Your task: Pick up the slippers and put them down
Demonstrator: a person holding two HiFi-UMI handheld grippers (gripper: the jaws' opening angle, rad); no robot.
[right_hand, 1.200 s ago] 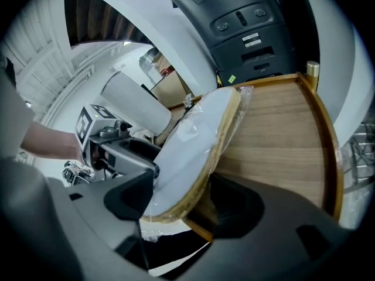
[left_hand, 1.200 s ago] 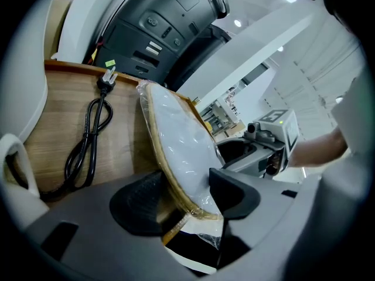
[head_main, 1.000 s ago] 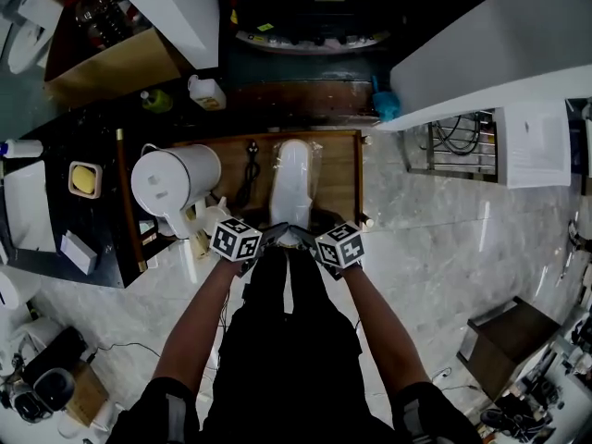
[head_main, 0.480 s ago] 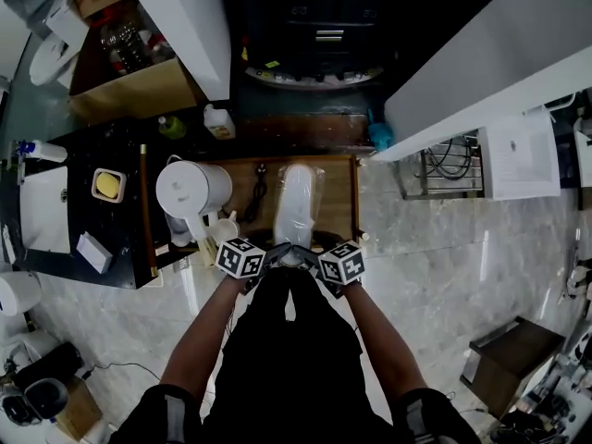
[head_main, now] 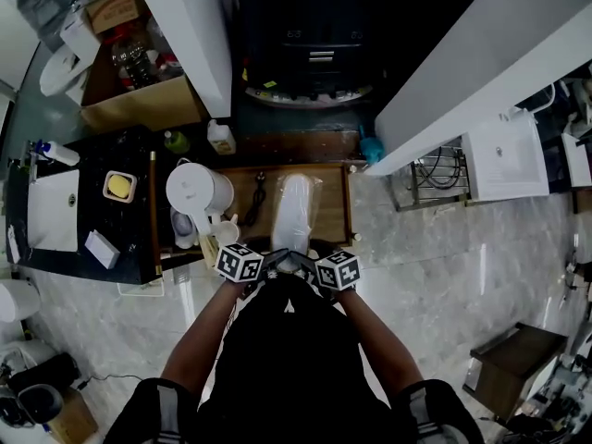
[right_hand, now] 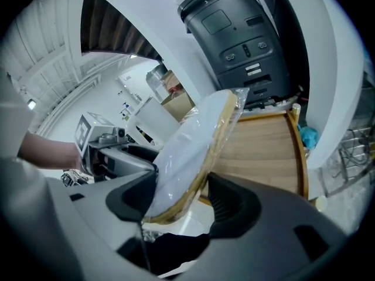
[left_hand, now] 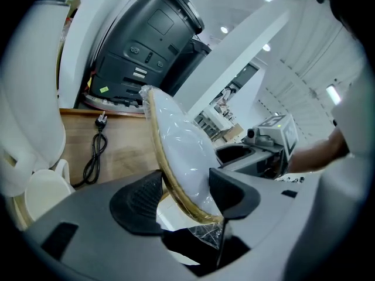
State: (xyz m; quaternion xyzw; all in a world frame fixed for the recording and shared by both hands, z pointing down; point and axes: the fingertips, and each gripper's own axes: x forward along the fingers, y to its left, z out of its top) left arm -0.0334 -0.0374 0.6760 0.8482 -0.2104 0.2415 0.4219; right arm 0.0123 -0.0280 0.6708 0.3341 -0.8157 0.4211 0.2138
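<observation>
Counted: a pair of hand tools, and one each of nearly everything else.

There are two grippers, the left gripper (left_hand: 184, 195) and the right gripper (right_hand: 181, 201), with two jaws apiece, four jaws in all. There is one plastic-wrapped pack of slippers (head_main: 296, 213), though how many slippers lie inside cannot be told. There is also one wooden bench (head_main: 333, 213), one white jug (head_main: 199, 190), one black power cord (head_main: 256, 197), one small white bottle (head_main: 220, 137), one yellow sponge (head_main: 118, 186) and one big black machine (head_main: 310, 44).

White slippers (head_main: 294, 209), tan rim, clear wrap!
Grey left gripper (left_hand: 186, 177), right gripper (right_hand: 180, 183), black pads; brown wood-grain table (head_main: 330, 202); pale veined floor (head_main: 416, 248).
</observation>
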